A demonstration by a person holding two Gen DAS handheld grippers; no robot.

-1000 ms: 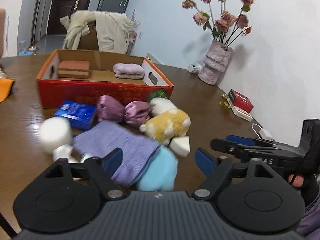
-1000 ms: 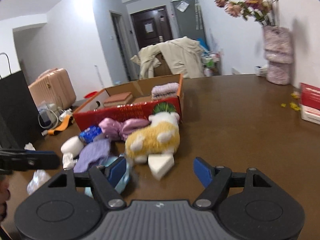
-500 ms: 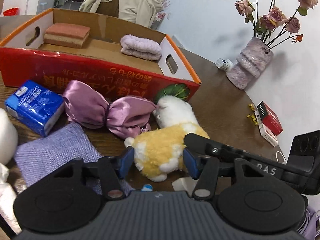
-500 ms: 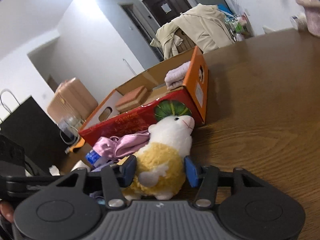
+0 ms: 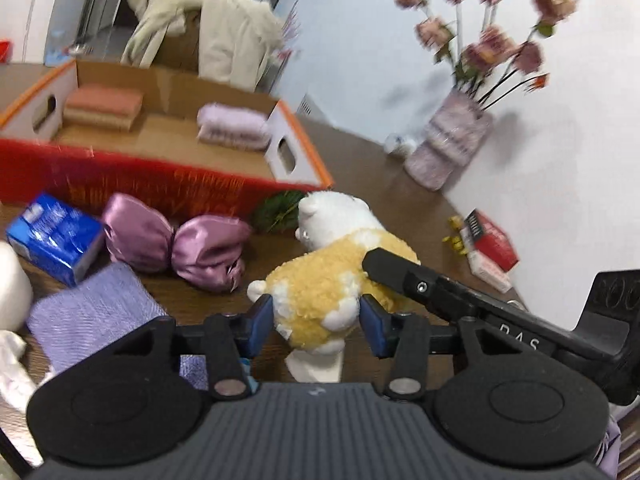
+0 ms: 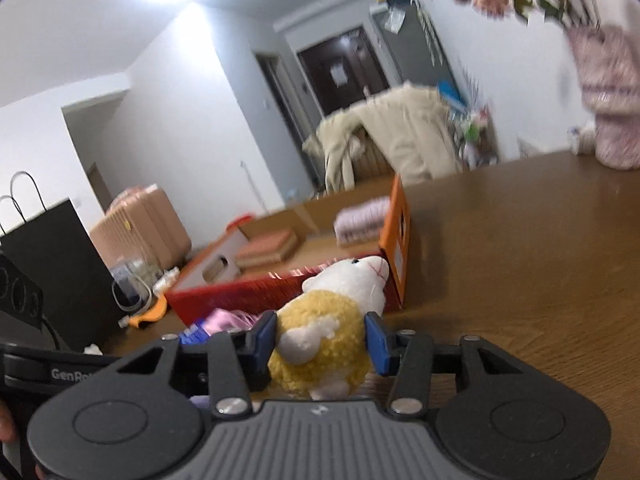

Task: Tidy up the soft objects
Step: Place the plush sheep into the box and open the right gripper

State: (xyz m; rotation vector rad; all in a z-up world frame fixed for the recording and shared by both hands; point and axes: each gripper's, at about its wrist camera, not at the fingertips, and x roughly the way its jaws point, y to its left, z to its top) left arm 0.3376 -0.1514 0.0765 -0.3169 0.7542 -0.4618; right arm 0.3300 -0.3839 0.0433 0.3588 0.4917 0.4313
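Note:
A yellow-and-white plush sheep (image 5: pixel 332 280) lies on the brown table in front of the red cardboard box (image 5: pixel 160 188). My left gripper (image 5: pixel 316 320) has its jaws closing, and both blue pads touch the sheep's rear. My right gripper (image 6: pixel 320 338) comes from the other side, jaws closing too, pads pressed into the yellow body (image 6: pixel 320 344). One black finger (image 5: pixel 400 276) of the right gripper lies across the sheep's back. The box holds a folded pink-brown towel (image 5: pixel 104 106) and a rolled lilac towel (image 5: pixel 232 128).
Left of the sheep lie a purple satin bow cushion (image 5: pixel 180 244), a blue tissue pack (image 5: pixel 56 240), a lavender cloth (image 5: pixel 92 312) and a white sponge wedge (image 5: pixel 316 364). A vase of flowers (image 5: pixel 448 148) and a red packet (image 5: pixel 492 244) stand by the wall.
Both grippers have moved in on the plush sheep from opposite sides. Their jaws, wide apart a second ago, have narrowed until the pads meet the sheep.

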